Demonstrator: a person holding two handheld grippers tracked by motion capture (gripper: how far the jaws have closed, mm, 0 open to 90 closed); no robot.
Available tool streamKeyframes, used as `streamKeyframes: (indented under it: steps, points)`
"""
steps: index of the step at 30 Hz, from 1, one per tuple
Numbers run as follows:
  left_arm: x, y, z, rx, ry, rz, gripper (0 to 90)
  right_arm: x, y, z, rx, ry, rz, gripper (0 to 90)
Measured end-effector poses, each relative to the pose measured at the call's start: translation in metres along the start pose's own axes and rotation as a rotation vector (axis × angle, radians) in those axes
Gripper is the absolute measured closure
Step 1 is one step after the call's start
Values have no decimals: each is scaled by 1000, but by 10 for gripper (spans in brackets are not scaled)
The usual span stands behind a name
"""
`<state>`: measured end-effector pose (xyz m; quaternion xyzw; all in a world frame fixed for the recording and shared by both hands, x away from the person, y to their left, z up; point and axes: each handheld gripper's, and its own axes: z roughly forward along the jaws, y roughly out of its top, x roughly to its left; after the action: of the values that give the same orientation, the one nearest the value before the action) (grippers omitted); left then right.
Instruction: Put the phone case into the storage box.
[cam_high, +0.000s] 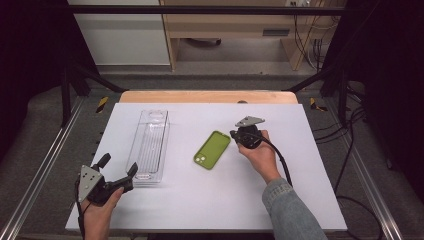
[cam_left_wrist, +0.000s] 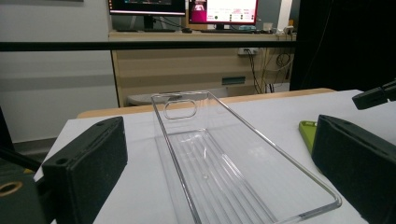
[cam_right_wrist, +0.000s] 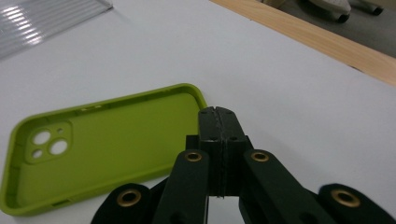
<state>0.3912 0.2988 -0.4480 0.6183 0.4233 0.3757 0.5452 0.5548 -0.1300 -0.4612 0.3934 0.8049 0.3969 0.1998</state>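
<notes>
A: Look at the right gripper (cam_high: 234, 134). What is it doing?

B: Its two jaws are pressed flat together, with nothing between them. In the right gripper view the tips sit just at the edge of the green phone case (cam_right_wrist: 98, 144).

A: Are they touching the case?

B: They are right at its corner. I cannot tell if they really touch.

A: Where is the case?

B: It lies flat on the white desk (cam_high: 200, 200), near the middle, with its hollow side up. You can see the holes for the camera.

A: And the left gripper (cam_high: 118, 169)?

B: Its jaws stand wide apart and hold nothing. In the left gripper view, the near end of the clear plastic tray (cam_left_wrist: 224, 158) lies between the two black pads (cam_left_wrist: 86, 172), but the pads are not pressing on it.

A: Where is that tray?

B: It lies on the desk to the left of the phone case, a little apart from it. It is long and see-through.
</notes>
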Motion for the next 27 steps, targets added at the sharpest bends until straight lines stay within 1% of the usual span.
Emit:
streamKeyframes:
  steps: [4,6,8,10,11,12,13,14,16,18,19,20,21,22,23,27]
  points:
    - [-1,0,0,0,0,1,29,8,3,9,48,-6,-19,900]
    - [-1,1,-1,-1,-2,4,30,10,3,13,63,-6,-34,900]
    - [-1,1,0,-1,-2,4,29,13,4,18,66,-4,-37,900]
    - [-1,0,0,1,-3,2,30,13,5,20,69,-4,-43,900]
    - [-2,0,1,3,-5,2,30,13,5,22,72,-5,-36,900]
    - [-2,0,0,6,-6,4,30,13,4,26,89,-10,-38,900]
    - [-2,0,0,4,-6,1,30,12,4,28,94,-12,-38,900]
    - [-2,0,0,4,-4,-8,30,11,2,30,103,-15,-43,900]
    - [-4,0,1,4,-7,-15,30,10,0,35,111,-17,-34,900]
    - [-5,1,1,6,-8,12,30,9,-2,38,114,-16,-31,900]
    - [-5,1,1,6,-8,12,30,8,-2,40,121,-23,-35,900]
    - [-5,1,1,4,-9,21,31,8,-2,41,127,-33,-48,900]
    - [-5,1,1,-4,-15,18,33,8,-2,42,131,-40,-56,900]
    - [-3,0,0,-15,-17,-7,34,9,-1,42,135,-40,-62,900]
    - [-2,0,0,-18,-17,-19,33,9,-1,44,143,-44,-75,900]
    - [-3,0,0,-12,-21,-6,31,11,3,49,182,-58,-105,900]
